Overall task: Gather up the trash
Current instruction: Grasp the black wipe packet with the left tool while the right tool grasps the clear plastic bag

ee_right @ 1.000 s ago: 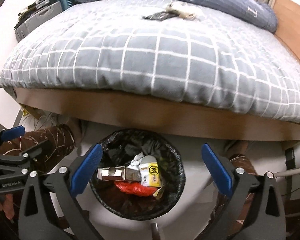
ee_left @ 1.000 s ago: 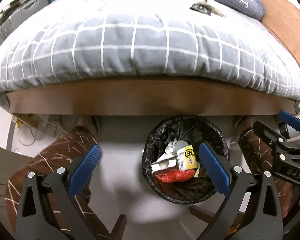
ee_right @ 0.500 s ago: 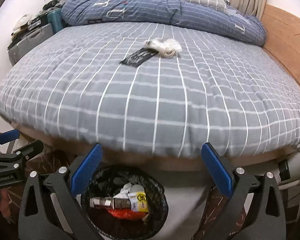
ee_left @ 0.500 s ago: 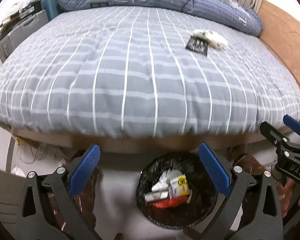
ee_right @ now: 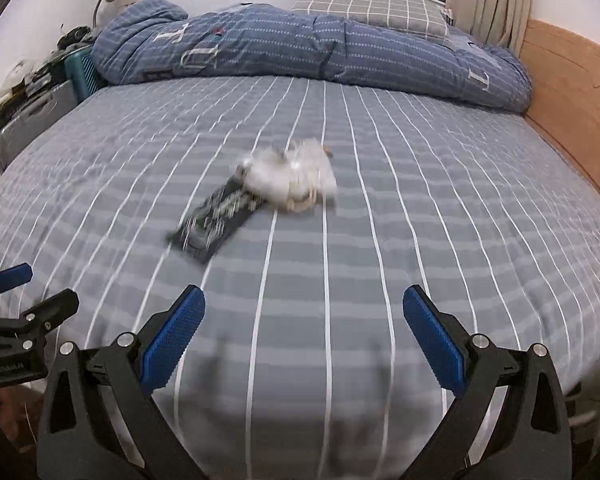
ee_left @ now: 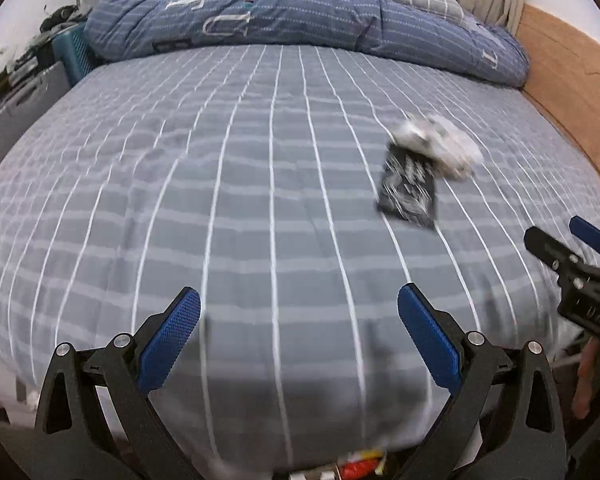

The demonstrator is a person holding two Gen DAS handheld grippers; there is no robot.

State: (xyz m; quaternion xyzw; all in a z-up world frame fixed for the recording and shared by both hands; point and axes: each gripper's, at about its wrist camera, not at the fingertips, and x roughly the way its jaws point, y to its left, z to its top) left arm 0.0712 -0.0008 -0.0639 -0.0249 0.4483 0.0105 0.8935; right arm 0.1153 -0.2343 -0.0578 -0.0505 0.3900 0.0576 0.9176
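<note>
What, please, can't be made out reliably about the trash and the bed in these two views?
- White wad: motion-blurred in both views; material unclear.
- Black wrapper: print smeared in both views, unreadable.
- Whether the wad overlaps or only touches the wrapper: blur hides it.
- Bin: left view shows only scraps at the bottom edge, behind the bed; absent from the right view.
- Shelf clutter: too small and dim.

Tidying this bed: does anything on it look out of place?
Yes. A black wrapper and a crumpled white wad lie touching on the grey checked bedspread, litter on an otherwise bare cover.
</note>
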